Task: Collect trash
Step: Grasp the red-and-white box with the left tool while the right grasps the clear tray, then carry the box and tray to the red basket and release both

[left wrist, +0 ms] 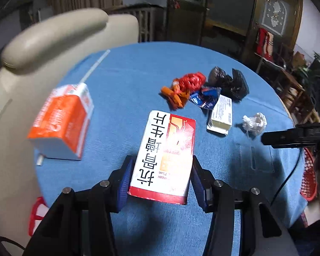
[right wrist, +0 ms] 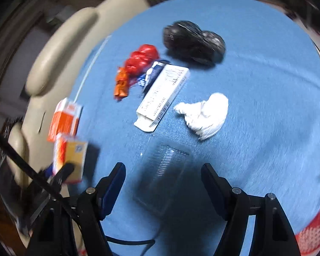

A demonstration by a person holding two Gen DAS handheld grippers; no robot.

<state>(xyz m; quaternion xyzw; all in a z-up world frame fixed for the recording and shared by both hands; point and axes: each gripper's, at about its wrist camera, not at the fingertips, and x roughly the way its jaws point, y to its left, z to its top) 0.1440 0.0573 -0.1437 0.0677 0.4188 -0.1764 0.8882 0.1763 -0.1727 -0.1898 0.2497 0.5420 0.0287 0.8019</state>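
Note:
My left gripper point(left wrist: 160, 171) is shut on a red and white medicine box point(left wrist: 167, 149) and holds it above the blue table point(left wrist: 128, 81); the box also shows in the right wrist view point(right wrist: 71, 160). My right gripper point(right wrist: 163, 171) is open over a clear plastic tray point(right wrist: 162, 177); it also shows in the left wrist view point(left wrist: 288, 136). On the table lie an orange carton with a straw point(left wrist: 61, 121), a red and orange wrapper point(left wrist: 182, 88), a blue wrapper point(left wrist: 204, 97), a black bag point(right wrist: 194, 42), a white box point(right wrist: 163, 95) and a crumpled white tissue point(right wrist: 204, 115).
A beige chair point(left wrist: 44, 40) stands at the table's far left edge. A red mesh basket point(left wrist: 309, 175) sits off the table's right edge. Dark wooden cabinets point(left wrist: 234, 12) stand behind the table.

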